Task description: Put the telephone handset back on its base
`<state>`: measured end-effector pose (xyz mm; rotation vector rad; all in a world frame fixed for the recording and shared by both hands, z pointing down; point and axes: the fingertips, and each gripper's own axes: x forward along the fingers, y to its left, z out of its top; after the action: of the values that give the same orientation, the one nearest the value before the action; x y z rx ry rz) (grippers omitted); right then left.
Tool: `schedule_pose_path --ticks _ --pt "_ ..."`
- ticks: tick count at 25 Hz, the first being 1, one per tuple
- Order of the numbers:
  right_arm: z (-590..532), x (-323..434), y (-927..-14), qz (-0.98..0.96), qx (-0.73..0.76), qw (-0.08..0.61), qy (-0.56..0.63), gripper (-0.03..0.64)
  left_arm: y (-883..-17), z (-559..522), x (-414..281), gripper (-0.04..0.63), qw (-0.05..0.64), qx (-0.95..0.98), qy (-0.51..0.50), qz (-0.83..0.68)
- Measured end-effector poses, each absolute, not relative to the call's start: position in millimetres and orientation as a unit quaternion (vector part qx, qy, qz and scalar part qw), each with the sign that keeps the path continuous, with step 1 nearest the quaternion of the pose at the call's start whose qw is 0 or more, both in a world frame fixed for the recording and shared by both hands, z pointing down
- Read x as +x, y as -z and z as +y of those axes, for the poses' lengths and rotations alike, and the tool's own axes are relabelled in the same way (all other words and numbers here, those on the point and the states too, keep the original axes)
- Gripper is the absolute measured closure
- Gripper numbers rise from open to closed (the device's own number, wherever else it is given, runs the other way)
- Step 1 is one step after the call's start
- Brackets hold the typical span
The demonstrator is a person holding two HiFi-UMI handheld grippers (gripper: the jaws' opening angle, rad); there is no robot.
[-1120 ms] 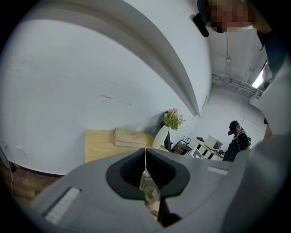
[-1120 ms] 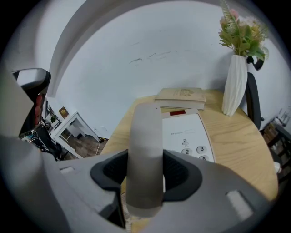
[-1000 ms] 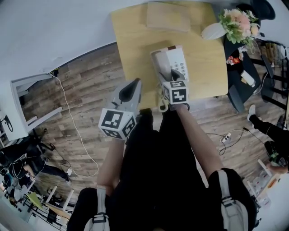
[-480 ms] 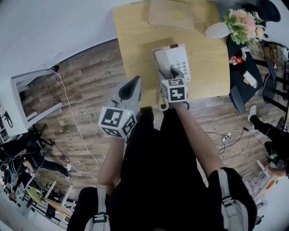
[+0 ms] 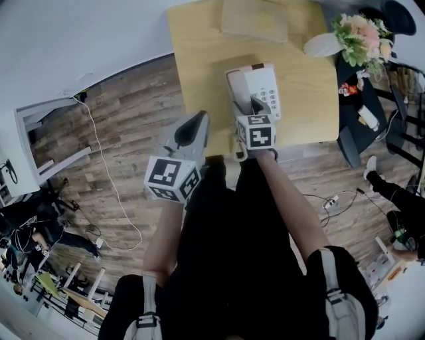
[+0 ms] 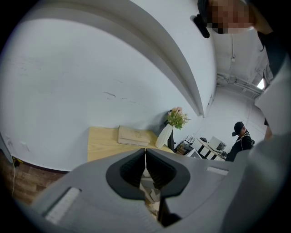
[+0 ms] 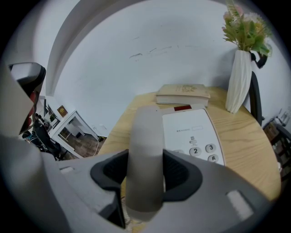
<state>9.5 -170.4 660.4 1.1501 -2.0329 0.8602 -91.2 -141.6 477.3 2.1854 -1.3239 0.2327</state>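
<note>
The grey handset point(image 7: 144, 150) lies lengthwise between the jaws of my right gripper point(image 7: 145, 169), which is shut on it. It sits along the left side of the white telephone base point(image 7: 192, 133), over the cradle; whether it rests there I cannot tell. In the head view the handset point(image 5: 236, 86) and base point(image 5: 264, 89) are near the front of the wooden table point(image 5: 199, 60), with my right gripper point(image 5: 247, 107) over them. A cream coiled cord point(image 5: 238, 153) hangs at the table's edge. My left gripper point(image 5: 194, 126) hovers left of the table over the floor, shut point(image 6: 145, 154) on nothing.
A tan book point(image 5: 254, 20) lies at the table's back. A white vase of flowers point(image 5: 358, 36) stands at the back right corner point(image 7: 238, 79). A dark desk with clutter point(image 5: 358, 113) is to the right. A white cable point(image 5: 99, 166) runs across the wooden floor.
</note>
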Motion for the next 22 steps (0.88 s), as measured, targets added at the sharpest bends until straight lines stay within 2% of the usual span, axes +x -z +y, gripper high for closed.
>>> schedule_pose_path --ticks 22 --pt "-169.8 8.5 -659.7 -0.775 0.441 0.309 -0.333 0.388 -469.7 -133.7 -97.9 0.58 0.276 0.818 -0.083 -0.498"
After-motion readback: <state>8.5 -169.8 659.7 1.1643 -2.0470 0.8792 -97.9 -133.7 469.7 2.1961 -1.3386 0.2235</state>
